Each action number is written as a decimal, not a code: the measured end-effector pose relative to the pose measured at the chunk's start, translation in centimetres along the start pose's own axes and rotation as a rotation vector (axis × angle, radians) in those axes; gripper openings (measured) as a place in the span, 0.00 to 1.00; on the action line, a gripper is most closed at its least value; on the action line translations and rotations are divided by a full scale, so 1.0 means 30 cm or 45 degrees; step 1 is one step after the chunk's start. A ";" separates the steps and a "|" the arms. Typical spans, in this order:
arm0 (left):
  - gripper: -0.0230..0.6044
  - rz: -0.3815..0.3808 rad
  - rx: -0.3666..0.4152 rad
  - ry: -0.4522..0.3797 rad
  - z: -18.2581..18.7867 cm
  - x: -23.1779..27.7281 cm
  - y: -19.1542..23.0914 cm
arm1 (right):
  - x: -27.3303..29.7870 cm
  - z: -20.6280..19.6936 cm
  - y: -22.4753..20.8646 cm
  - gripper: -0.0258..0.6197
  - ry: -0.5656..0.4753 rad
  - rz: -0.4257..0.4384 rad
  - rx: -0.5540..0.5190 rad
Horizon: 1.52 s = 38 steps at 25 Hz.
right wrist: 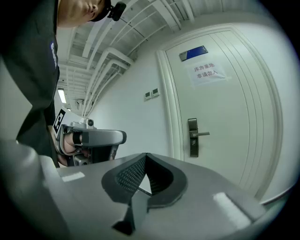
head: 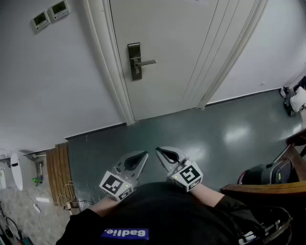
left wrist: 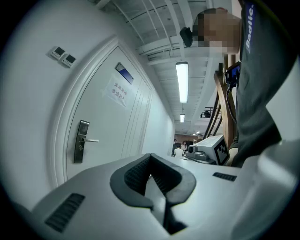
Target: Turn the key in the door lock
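A white door stands shut ahead, across a stretch of floor. On it is a dark metal lock plate with a lever handle; the same lock plate shows in the left gripper view, and the lock plate in the right gripper view. At this distance I cannot make out a key. My left gripper and right gripper are held side by side close to the body, far from the door. Both are shut with nothing between their jaws, as the left gripper and right gripper show up close.
Two wall controllers hang left of the door frame. A wooden chair with a black device stands at the right, and wooden slats lie at the left. A paper notice is stuck high on the door.
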<state>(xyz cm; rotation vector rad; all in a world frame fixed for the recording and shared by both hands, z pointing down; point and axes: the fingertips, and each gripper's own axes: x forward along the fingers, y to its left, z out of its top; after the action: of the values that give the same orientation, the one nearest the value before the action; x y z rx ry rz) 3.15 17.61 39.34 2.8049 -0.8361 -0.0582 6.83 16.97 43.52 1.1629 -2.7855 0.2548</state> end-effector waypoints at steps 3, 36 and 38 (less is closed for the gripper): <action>0.03 0.002 0.001 0.001 0.001 0.002 0.004 | 0.003 -0.002 -0.009 0.04 0.004 -0.002 -0.005; 0.03 0.145 0.036 -0.017 0.022 0.235 0.189 | 0.072 -0.013 -0.337 0.04 -0.057 -0.019 0.020; 0.03 0.122 0.034 -0.019 0.031 0.243 0.283 | 0.167 -0.009 -0.363 0.04 -0.044 -0.035 0.036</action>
<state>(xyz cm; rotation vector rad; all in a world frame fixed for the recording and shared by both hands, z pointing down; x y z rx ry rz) 4.60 6.54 40.44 2.7880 -0.9802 -0.0535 11.10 6.01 45.83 1.2219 -2.8021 0.2748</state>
